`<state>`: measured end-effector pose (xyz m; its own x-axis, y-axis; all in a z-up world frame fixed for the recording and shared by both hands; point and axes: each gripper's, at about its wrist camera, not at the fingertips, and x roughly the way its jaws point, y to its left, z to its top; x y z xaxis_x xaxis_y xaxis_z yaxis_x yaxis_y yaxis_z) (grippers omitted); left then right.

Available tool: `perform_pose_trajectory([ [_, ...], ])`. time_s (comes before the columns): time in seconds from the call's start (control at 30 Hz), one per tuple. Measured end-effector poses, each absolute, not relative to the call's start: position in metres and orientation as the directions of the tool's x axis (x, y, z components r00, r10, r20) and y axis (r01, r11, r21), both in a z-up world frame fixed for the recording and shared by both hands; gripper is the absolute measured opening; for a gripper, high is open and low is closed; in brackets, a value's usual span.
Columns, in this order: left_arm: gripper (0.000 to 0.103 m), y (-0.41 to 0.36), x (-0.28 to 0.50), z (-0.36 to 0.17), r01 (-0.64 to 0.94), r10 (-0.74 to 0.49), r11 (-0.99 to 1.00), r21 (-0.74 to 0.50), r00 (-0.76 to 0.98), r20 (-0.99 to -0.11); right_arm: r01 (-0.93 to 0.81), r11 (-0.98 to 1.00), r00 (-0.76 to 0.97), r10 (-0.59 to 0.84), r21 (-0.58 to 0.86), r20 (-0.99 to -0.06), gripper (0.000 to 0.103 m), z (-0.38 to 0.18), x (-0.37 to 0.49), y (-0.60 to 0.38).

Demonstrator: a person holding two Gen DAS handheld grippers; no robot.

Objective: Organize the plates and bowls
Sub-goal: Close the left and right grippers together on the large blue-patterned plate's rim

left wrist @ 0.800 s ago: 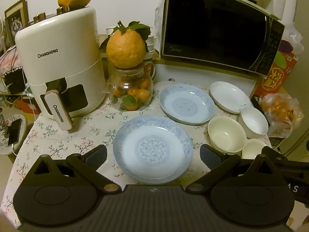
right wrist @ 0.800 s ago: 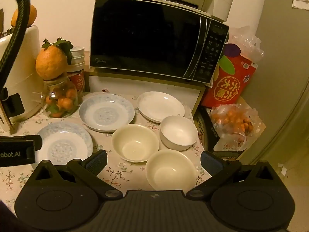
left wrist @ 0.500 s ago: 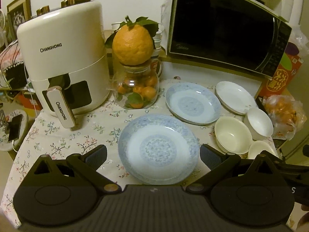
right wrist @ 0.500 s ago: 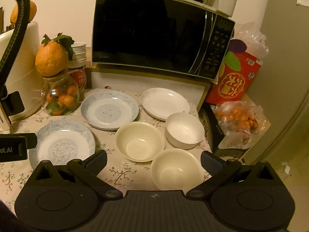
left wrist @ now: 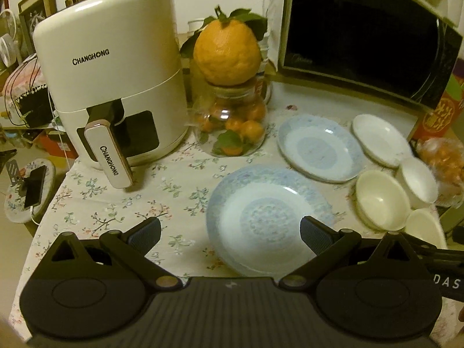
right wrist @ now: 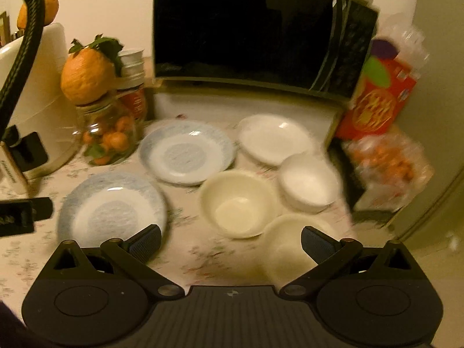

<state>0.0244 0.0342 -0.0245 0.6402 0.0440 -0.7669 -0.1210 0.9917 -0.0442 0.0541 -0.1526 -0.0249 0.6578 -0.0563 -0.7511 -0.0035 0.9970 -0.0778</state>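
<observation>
On the floral tablecloth lie two blue-patterned plates: the near one (left wrist: 261, 217) (right wrist: 111, 211) and the far one (left wrist: 319, 148) (right wrist: 187, 152). A white plate (left wrist: 380, 139) (right wrist: 272, 139) lies behind them. Three bowls stand at the right: a cream one (left wrist: 381, 203) (right wrist: 237, 203), a white one (left wrist: 419, 181) (right wrist: 308, 182), and a nearer cream one (left wrist: 426, 227) (right wrist: 287, 249). My left gripper (left wrist: 230, 235) is open above the near blue plate's left edge. My right gripper (right wrist: 230, 242) is open, its right finger over the nearest bowl. Neither holds anything.
A white air fryer (left wrist: 113, 87) stands at the left, beside a glass jar of small oranges (left wrist: 232, 127) with a large orange on top. A black microwave (right wrist: 255, 34) fills the back. A red box (right wrist: 380, 98) and a bag of oranges (right wrist: 388, 159) sit at the right edge.
Both grippers have come forward and down toward the table, so the dishes look larger. The left view has shifted leftward, leaving the near blue plate right of centre. Both stay open.
</observation>
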Motion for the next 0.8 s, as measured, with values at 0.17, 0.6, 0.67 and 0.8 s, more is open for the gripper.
perform_pose_trajectory([
  [0.17, 0.101, 0.039, 0.03, -0.033, -0.109, 0.063, 0.994, -0.007, 0.629, -0.775, -0.021, 0.996, 0.572, 0.08, 0.084, -0.816, 0.094, -0.047, 0.07, -0.146],
  [0.6, 0.086, 0.054, 0.044, -0.053, -0.125, 0.049, 0.992, -0.03, 0.584, -0.81, -0.027, 0.991, 0.43, 0.126, 0.127, -0.894, 0.08, -0.086, 0.09, -0.129],
  [0.67, 0.084, 0.055, 0.046, -0.057, -0.131, 0.056, 0.991, -0.025, 0.581, -0.812, -0.023, 0.992, 0.423, 0.125, 0.127, -0.897, 0.079, -0.09, 0.093, -0.128],
  [0.8, 0.077, 0.057, 0.05, -0.064, -0.139, 0.07, 0.99, -0.012, 0.566, -0.822, -0.033, 0.988, 0.434, 0.149, 0.149, -0.888, 0.074, -0.094, 0.098, -0.123],
])
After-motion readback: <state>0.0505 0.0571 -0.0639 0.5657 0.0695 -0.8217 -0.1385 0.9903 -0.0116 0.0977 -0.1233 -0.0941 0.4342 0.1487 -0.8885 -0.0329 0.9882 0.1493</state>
